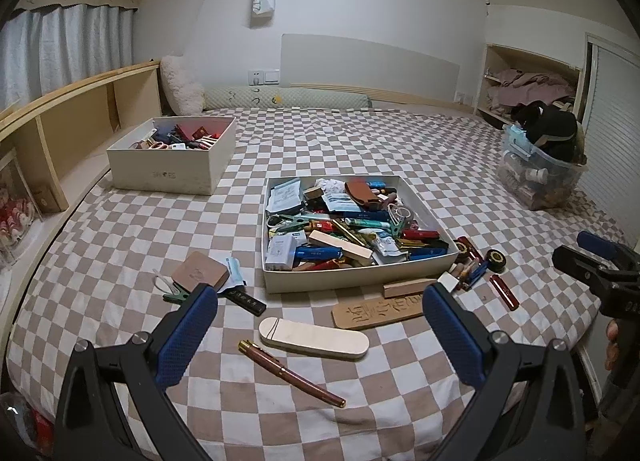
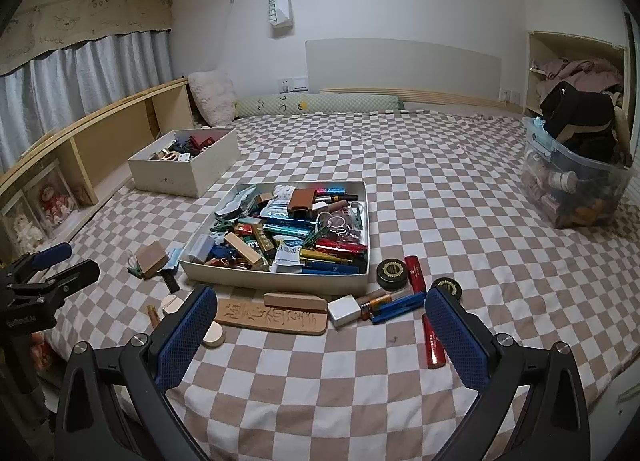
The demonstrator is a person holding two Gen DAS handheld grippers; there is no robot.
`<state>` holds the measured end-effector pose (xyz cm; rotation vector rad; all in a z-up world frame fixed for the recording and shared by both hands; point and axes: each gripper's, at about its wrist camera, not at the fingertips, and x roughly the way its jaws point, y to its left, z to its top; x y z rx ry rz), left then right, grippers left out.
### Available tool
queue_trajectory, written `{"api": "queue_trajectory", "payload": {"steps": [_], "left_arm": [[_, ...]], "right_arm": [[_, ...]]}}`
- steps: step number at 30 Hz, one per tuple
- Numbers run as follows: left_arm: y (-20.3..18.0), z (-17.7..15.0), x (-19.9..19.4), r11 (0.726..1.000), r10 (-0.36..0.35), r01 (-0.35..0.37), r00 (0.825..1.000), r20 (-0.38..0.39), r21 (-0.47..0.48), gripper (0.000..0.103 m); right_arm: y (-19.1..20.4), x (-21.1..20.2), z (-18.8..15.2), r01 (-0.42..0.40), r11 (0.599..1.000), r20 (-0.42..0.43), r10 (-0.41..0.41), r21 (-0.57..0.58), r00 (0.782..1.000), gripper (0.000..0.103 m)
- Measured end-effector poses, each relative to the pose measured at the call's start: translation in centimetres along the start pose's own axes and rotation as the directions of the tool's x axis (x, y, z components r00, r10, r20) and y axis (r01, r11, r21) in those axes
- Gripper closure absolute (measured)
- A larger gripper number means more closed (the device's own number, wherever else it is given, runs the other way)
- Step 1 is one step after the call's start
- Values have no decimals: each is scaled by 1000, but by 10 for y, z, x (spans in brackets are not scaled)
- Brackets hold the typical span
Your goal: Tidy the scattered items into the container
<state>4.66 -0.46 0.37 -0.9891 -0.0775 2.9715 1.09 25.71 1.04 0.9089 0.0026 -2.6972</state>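
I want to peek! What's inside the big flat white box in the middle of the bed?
The flat white box is heaped with pens, green clips, a wooden block and packets. Whatever lies beneath the heap is covered.

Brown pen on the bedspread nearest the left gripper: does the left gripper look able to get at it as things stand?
Probably yes. The brown pen lies alone on the checkered bedspread, just ahead of the left gripper, whose jaws stand wide open and empty. Nothing lies over it; the pale oval case sits just beyond it.

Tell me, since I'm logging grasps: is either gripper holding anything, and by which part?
Nothing is held. The left gripper and the right gripper are both open above the checked bedspread, with nothing between their blue pads.
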Motion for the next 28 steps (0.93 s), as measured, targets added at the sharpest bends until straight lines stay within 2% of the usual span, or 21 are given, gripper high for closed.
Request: {"api": "queue_trajectory", "payload": {"steps": [28], "left_arm": [[-10,-5,0,999,13,-13,1000,3,53,0]], "right_arm": [[-1,0,-4,2,1000,-8,-2,4,1000,0]]}}
